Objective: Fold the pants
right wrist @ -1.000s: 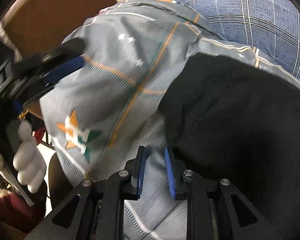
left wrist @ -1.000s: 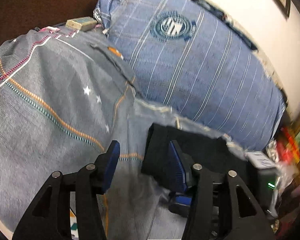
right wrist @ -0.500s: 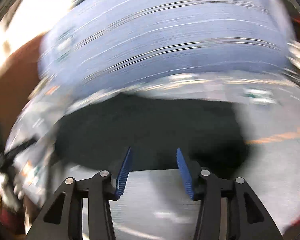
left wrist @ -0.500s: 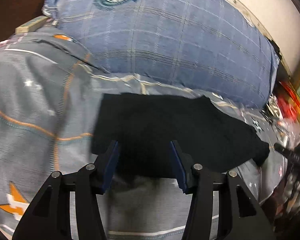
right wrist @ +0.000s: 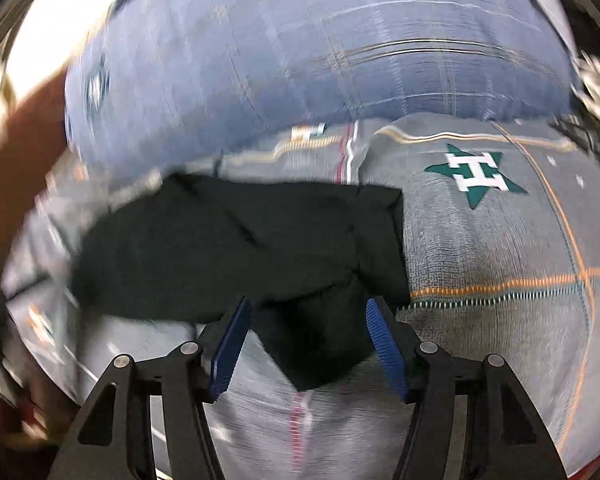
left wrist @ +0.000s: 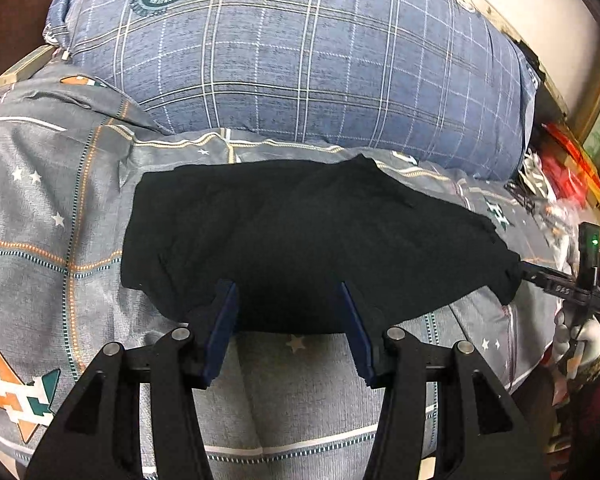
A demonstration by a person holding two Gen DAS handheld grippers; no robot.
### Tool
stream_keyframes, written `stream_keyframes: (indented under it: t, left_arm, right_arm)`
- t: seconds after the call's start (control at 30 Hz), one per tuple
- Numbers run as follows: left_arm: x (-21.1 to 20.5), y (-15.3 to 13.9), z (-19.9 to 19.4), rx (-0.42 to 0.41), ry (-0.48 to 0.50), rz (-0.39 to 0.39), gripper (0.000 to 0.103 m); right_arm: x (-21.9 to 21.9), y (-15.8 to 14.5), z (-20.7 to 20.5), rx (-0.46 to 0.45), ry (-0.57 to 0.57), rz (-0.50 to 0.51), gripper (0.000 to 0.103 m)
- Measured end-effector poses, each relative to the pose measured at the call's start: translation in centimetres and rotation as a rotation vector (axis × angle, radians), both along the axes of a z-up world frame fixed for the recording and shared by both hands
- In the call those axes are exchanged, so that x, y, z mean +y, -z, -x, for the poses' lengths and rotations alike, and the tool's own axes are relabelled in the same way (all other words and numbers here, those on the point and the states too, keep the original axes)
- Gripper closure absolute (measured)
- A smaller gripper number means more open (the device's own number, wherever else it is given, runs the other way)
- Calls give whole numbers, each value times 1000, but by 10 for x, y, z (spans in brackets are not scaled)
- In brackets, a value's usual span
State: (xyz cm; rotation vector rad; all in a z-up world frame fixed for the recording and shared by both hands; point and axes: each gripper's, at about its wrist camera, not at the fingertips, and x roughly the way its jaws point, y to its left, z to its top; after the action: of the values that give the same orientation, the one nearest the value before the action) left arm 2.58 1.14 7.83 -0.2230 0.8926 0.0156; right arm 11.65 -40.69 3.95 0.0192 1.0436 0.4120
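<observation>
Pants point(left wrist: 308, 236) flat on bedspread point(left wrist: 40, 208) — both grippers' jaws released, nothing grasped

Each handheld gripper is built from matte black, angular linkage arms with triangular cut-outs, joined by round silver screws. The left gripper point(left wrist: 286, 330) and the right gripper point(right wrist: 308, 346) are each fitted with two ribbed blue pads point(right wrist: 384, 346) on the inner faces.
</observation>
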Motion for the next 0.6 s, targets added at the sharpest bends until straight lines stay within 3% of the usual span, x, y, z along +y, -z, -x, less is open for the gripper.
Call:
stream_keyframes:
  t: [0.03,0.07,0.17,0.27,0.43,0.5,0.6]
  left_arm:
    - [-1,1,-1,5,0,-4,53]
    - [-1,2,-2,7,0,-8,53]
    - [0,4,-7,13,-9,-4,53]
    - [3,5,-14,21,-30,15,53]
    - [9,9,-14,22,-77,26,53]
    - [11,14,-13,28,-83,16,53]
    - [17,27,-15,60,-88,8,53]
  right_arm:
    - [3,3,0,20,-17,13,59]
    - [4,5,-2,48,-27,14,99]
    - [8,-12,-11,-6,-27,113,97]
    - [18,-51,-33,-118,-39,188,98]
    - [50,-120,-42,-441,-50,290,97]
    - [44,-116,-37,-466,-58,270,97]
    - [21,-67,-28,-355,-66,266,95]
